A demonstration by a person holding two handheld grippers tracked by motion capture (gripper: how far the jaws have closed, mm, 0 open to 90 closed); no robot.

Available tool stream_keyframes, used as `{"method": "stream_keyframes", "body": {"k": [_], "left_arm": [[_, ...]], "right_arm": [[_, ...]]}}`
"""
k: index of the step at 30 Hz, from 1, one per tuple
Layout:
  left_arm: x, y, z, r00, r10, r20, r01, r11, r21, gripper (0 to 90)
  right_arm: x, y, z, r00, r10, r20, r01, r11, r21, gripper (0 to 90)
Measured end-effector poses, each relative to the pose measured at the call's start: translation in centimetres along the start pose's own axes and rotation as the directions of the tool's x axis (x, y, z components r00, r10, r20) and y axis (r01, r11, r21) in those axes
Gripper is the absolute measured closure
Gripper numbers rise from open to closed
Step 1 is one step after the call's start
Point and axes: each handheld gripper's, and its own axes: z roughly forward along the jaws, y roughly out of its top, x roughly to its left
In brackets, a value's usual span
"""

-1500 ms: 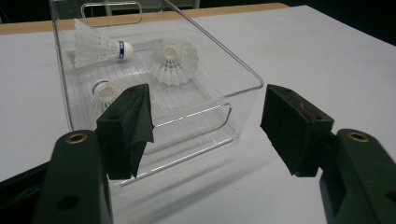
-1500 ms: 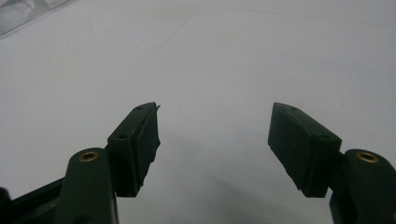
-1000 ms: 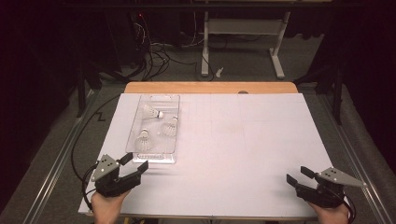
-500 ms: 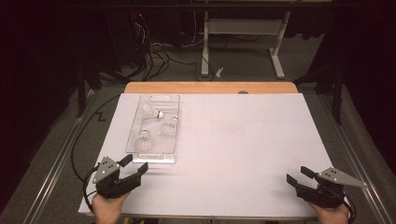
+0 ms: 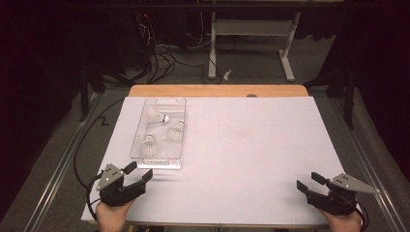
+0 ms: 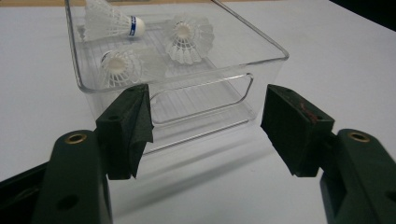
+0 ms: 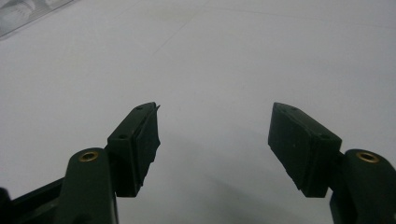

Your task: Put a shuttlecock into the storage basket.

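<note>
Jaws apart on both left gripper (image 5: pixel 139 175) and right gripper (image 5: pixel 306 183), nothing between. Clear tray (image 5: pixel 140 129) sits on counter (image 5: pixel 251 159) just ahead of left gripper, three shuttlecocks (image 6: pixel 189 39) inside (one lying sideways). Nothing grasped yet; all handling left.

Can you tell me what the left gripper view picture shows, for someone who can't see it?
A clear plastic tray sits on a white table with three white shuttlecocks inside: one lying on its side and two more. In front, the left gripper points at the tray's near end, jaws open and empty.
</note>
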Motion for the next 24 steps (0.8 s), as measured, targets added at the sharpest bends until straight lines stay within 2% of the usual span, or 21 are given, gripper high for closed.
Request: {"method": "stream_keyframes", "body": {"k": [24], "left_arm": [[0.78,-0.49,0.01,0.9992,-0.033,-0.021,0.034,0.9993,0.019,33.9]], "right_arm": [[-0.11,-0.02,-0.17,1.0,0.008,0.002,-0.008,1.0,-0.01,33.8]]}}
